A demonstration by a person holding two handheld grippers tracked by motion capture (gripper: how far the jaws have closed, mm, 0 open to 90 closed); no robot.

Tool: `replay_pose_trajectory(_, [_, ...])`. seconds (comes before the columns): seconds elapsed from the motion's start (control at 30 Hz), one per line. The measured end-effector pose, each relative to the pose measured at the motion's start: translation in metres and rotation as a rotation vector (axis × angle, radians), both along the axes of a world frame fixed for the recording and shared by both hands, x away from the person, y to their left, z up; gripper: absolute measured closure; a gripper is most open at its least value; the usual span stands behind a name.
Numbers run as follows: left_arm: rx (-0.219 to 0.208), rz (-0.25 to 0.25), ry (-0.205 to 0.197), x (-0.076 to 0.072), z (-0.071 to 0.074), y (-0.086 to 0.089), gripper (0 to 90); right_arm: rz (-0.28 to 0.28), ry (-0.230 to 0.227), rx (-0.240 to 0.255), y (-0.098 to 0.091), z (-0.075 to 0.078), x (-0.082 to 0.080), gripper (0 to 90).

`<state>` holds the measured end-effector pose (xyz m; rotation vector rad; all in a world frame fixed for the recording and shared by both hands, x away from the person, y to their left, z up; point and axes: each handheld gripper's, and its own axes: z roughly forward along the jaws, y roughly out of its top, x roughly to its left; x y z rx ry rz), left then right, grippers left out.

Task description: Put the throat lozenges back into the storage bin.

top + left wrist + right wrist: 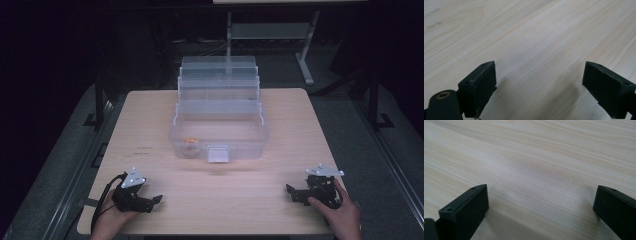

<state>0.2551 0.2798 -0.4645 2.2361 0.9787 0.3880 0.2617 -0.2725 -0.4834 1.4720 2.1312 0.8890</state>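
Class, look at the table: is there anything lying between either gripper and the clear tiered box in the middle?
Nothing visible does. Bare wooden table lies between the left gripper and the clear tiered box, and likewise between the right gripper and the box. Both grippers rest open near the front edge.

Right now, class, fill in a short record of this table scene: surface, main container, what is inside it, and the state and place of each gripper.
surface: light wooden table
container: clear plastic tiered box, open, mid-table
contents: small orange item in the lower bin, near its front left corner
left gripper: open, holding nothing, near the front left edge
right gripper: open, holding nothing, near the front right edge
contact with box: none
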Motion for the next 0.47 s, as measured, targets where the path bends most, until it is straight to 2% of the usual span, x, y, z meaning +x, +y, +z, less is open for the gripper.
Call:
replay_pose_trajectory(0.07, [0.001, 0.006, 0.005, 0.0005, -0.0032, 0.0011, 11.1, 0.0, 0.0, 0.0, 0.0, 0.0, 0.0, 0.0])
replay_pose_trajectory(0.2, [-0.009, 0.006, -0.013, -0.0012, -0.0058, 0.0024, 10.8, 0.0, 0.0, 0.0, 0.0, 0.0, 0.0, 0.0])
replay_pose_trajectory(0.33, [-0.046, -0.007, -0.046, -0.0035, -0.0101, 0.0064, 10.7, 0.0, 0.0, 0.0, 0.0, 0.0, 0.0, 0.0])
replay_pose_trajectory(0.47, [-0.044, -0.007, -0.045, -0.0036, -0.01, 0.0064, 10.7, 0.0, 0.0, 0.0, 0.0, 0.0, 0.0, 0.0])
